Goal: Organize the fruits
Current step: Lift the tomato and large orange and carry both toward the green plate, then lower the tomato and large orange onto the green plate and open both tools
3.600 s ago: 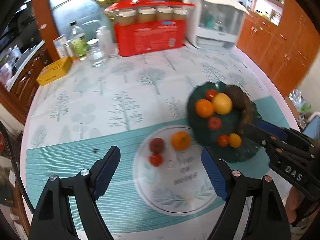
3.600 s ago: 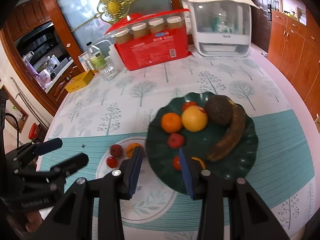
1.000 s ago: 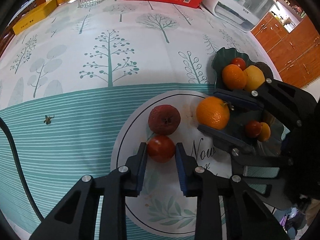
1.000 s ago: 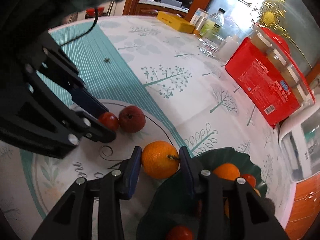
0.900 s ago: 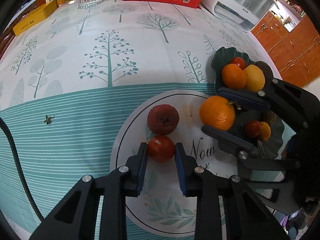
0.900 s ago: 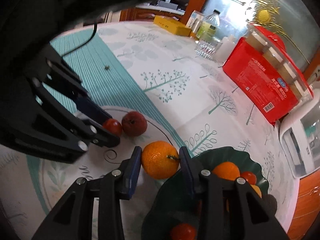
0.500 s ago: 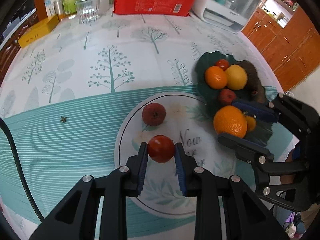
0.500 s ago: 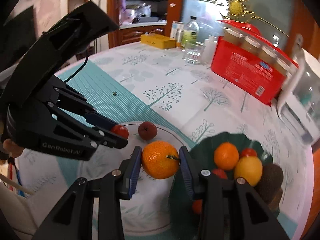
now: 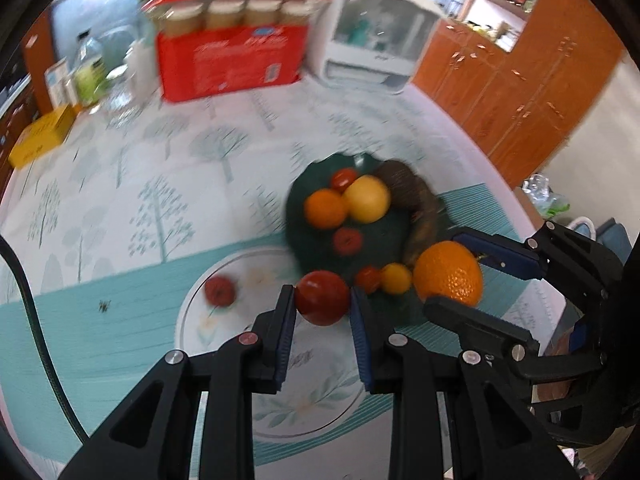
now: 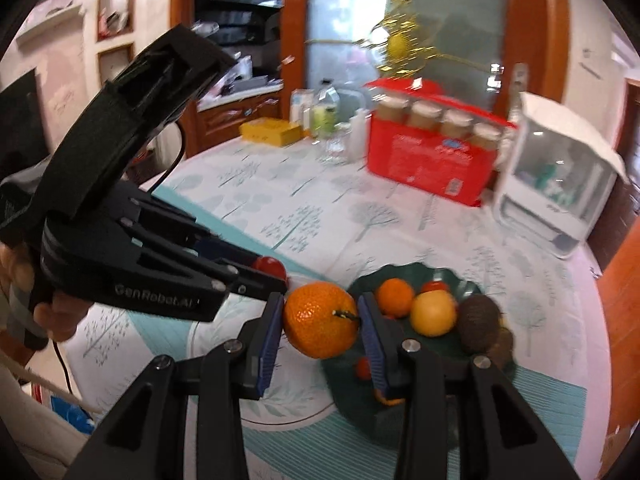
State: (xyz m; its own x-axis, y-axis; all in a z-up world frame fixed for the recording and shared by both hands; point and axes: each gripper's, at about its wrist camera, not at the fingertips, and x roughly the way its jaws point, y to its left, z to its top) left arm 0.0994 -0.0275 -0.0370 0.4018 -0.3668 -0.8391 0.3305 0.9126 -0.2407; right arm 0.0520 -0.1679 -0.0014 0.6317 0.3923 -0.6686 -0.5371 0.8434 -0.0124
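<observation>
My left gripper [image 9: 322,308] is shut on a small red tomato [image 9: 322,298] and holds it in the air near the front edge of the dark green fruit plate [image 9: 300,216]. My right gripper [image 10: 320,322] is shut on a large orange [image 10: 320,320], lifted beside the green plate [image 10: 360,400]; the orange also shows in the left wrist view [image 9: 447,273]. The green plate holds an orange, a yellow fruit, small red fruits, a dark avocado and a brown banana. One dark red fruit [image 9: 219,290] lies on the white floral plate [image 9: 192,320].
At the back of the table stand a red box of jars [image 9: 228,60], a white appliance [image 9: 376,48], bottles and a glass [image 9: 120,100], and a yellow box [image 9: 40,136]. Wooden cabinets [image 9: 520,100] line the right side.
Both grippers have risen from the white plate with their fruits and moved toward the green plate. One dark red fruit stays on the white plate.
</observation>
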